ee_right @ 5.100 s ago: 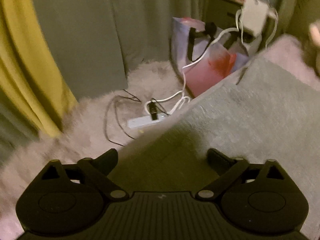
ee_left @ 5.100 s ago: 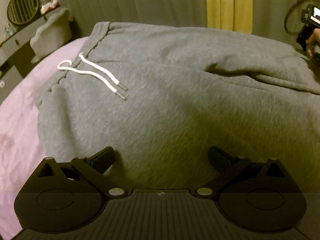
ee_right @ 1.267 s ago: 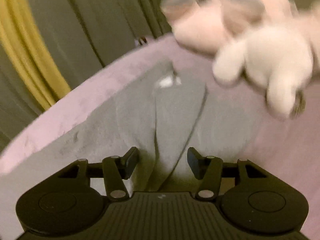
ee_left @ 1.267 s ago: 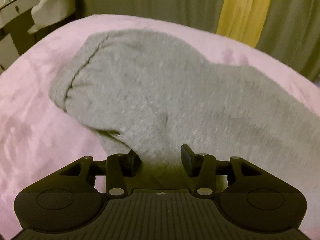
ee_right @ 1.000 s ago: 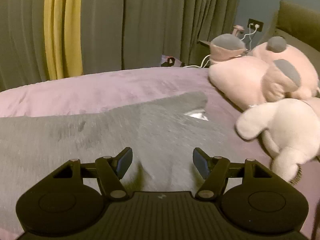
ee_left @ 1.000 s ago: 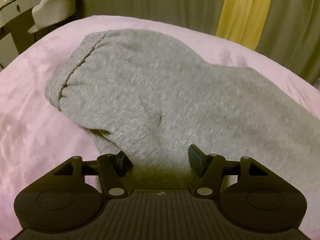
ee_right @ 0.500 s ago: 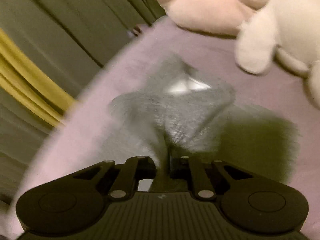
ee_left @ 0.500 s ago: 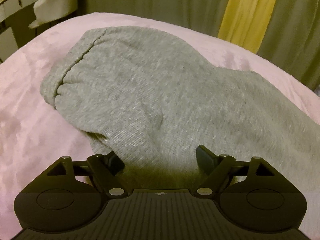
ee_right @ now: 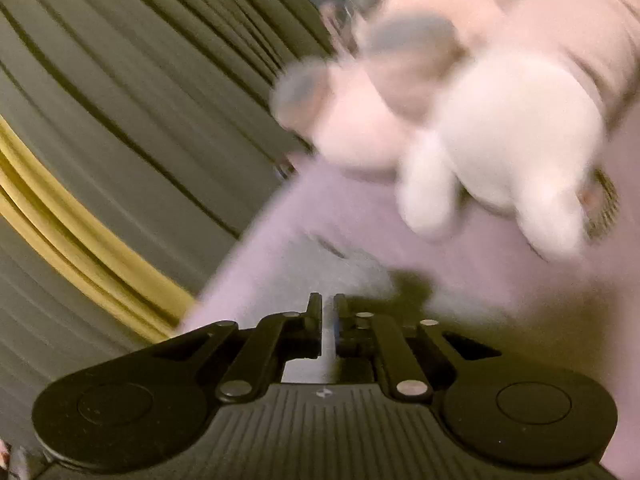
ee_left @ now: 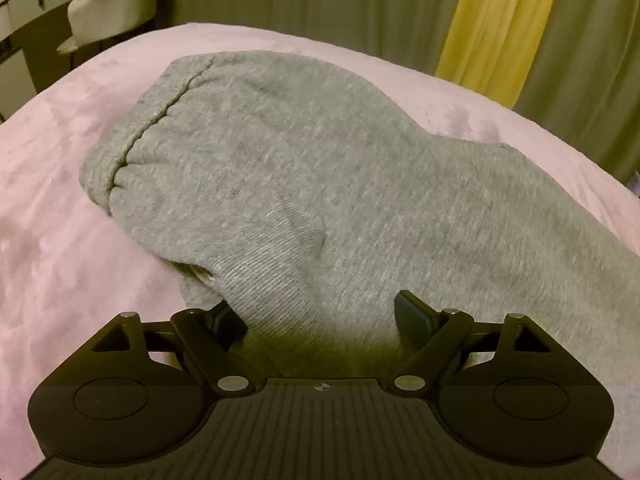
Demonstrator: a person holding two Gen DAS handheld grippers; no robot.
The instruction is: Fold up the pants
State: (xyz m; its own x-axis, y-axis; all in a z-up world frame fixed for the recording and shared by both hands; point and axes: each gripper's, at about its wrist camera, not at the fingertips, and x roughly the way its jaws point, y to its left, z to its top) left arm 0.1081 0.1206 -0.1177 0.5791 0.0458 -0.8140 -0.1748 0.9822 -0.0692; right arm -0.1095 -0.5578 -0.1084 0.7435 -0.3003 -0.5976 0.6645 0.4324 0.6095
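Left wrist view: left hand-held gripper (ee_left: 316,314) is opening astride the grey pants (ee_left: 320,184), releasing them flat on the bed (ee_left: 60,200); right hand-held gripper (ee_right: 328,320) is pinched shut on cloth, apparently to carry a fold.

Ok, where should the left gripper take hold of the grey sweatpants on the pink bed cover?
Probably the rounded lower edge of the grey sweatpants, right in front of the left gripper. Its fingers are opening and already straddle that fold, with the layers bunched thick between them. Coming low from the near side would catch all layers. The ribbed cuff lies farther off on the pink bed cover.
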